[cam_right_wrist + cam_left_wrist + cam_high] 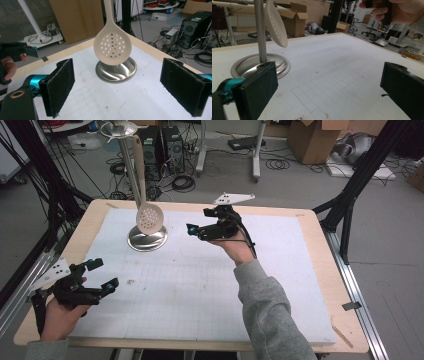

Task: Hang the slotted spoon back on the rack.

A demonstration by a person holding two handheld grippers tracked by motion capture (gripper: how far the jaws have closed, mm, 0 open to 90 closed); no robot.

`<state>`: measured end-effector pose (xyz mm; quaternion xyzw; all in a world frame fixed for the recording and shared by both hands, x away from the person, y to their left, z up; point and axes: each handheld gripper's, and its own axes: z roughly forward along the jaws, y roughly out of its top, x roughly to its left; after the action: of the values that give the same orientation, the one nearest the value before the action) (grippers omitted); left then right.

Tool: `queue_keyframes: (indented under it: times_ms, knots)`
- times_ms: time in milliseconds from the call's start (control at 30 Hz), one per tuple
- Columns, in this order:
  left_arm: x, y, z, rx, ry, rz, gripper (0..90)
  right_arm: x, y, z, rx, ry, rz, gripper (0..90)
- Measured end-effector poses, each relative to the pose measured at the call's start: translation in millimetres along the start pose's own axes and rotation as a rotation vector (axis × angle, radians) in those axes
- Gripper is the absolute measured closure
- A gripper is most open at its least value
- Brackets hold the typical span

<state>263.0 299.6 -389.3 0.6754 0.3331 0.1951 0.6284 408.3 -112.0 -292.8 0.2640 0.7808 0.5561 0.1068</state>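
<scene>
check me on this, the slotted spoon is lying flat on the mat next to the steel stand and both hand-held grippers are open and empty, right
One thing is off: the slotted spoon isn't lying on the mat. It hangs from the steel stand, its bowl above the round base, as the right gripper view shows. The rest holds: the left hand-held gripper and the right hand-held gripper are open and empty.

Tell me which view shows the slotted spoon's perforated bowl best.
The right gripper view: the slotted spoon faces the camera, holes distinct, hanging above the stand's steel base. The high view shows it small and from above; the left gripper view catches it edge-on beside the pole.
</scene>
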Motion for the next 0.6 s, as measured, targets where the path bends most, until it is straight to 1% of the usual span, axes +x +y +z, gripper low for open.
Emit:
queue_keyframes:
  times_ms: [167, 400, 600]
  knots:
    - [0.0, 0.6, 2.2, -0.004, -0.004, -0.004, 1.8, 0.5, -7.4, -9.0, -0.002, 0.003, -0.002, 11.3]
    - [0.0, 1.3, 5.7, -0.005, -0.007, -0.002, 1.8, -1.8, -17.2, -22.8, -0.021, -0.011, 0.000, 11.3]
    - [0.6, 2.0, 8.7, -0.009, -0.008, -0.003, 1.8, -3.7, -27.3, -37.9, -0.036, -0.026, 0.000, 11.3]
